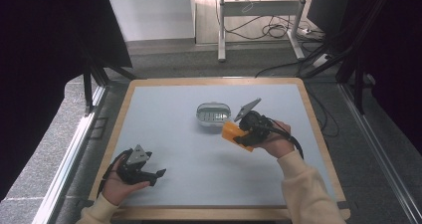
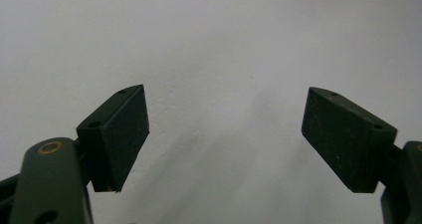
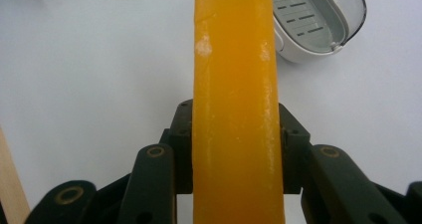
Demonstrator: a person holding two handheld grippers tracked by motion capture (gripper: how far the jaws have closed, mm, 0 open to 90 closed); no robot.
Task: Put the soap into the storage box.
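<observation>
The orange soap bar (image 3: 234, 104) is clamped edge-on between the jaws of the right gripper (image 3: 234, 149), running up the centre of the right gripper view from the bottom edge to the top. In the high view the same bar (image 1: 233, 133) sits just right of centre, held above the table beside the soap dish (image 1: 214, 115), near it but not in it. The bar appears stiff and solid, with a smooth, waxy face marked by a few pale scuffs; it is judged moderately light but slippery, so a grip across its two broad flat faces — as now applied, low on the bar — is the sound one, while a hold on the narrow edges would likely slide. The dish is a white oval tray with a slotted grey insert (image 3: 303, 22), seen at the upper right of the right gripper view; its open top faces up, ready to take the bar laid flat. The left gripper (image 1: 149, 173) rests at the lower left of the high view, well apart from the dish. Its jaws stand wide open with nothing between them — bare pads (image 2: 124, 134) over the pale blue-grey table surface (image 1: 164, 104).
</observation>
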